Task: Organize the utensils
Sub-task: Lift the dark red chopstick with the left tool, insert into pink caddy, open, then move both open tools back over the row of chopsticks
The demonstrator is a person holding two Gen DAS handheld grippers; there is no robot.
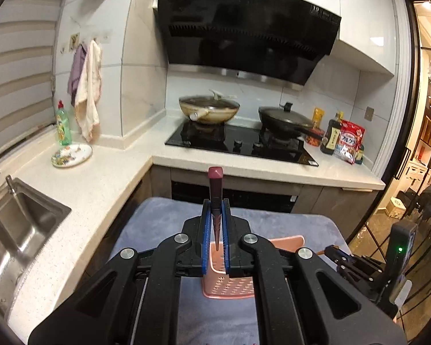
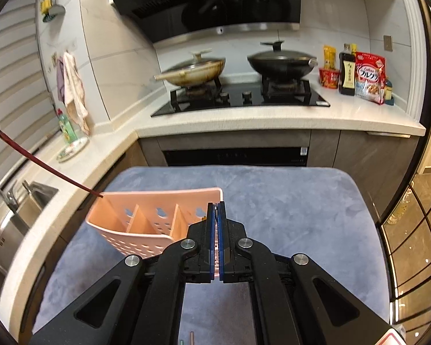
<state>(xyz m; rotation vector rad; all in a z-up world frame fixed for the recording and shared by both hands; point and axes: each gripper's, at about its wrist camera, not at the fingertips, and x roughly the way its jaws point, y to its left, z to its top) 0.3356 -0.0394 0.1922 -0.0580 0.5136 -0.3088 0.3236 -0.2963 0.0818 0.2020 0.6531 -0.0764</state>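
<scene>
While the left gripper (image 1: 217,230) clamps a dark red chopstick (image 1: 215,198) near its thin tip, the right gripper (image 2: 217,230) pinches the pink holder's (image 2: 146,218) rim. Thin, stiff and probably slippery, the chopstick wants a mid-shaft grip; its tip hovers over the holder's left compartment, on the blue mat (image 2: 287,201).

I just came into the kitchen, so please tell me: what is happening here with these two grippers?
A person is sorting utensils into a pink holder on a blue mat. The left gripper is shut on a dark red chopstick, whose tip is at the holder's left compartment. The right gripper is clamped on the holder's right wall, seemingly to steady it. More utensil ends show at the mat's near edge.
</scene>
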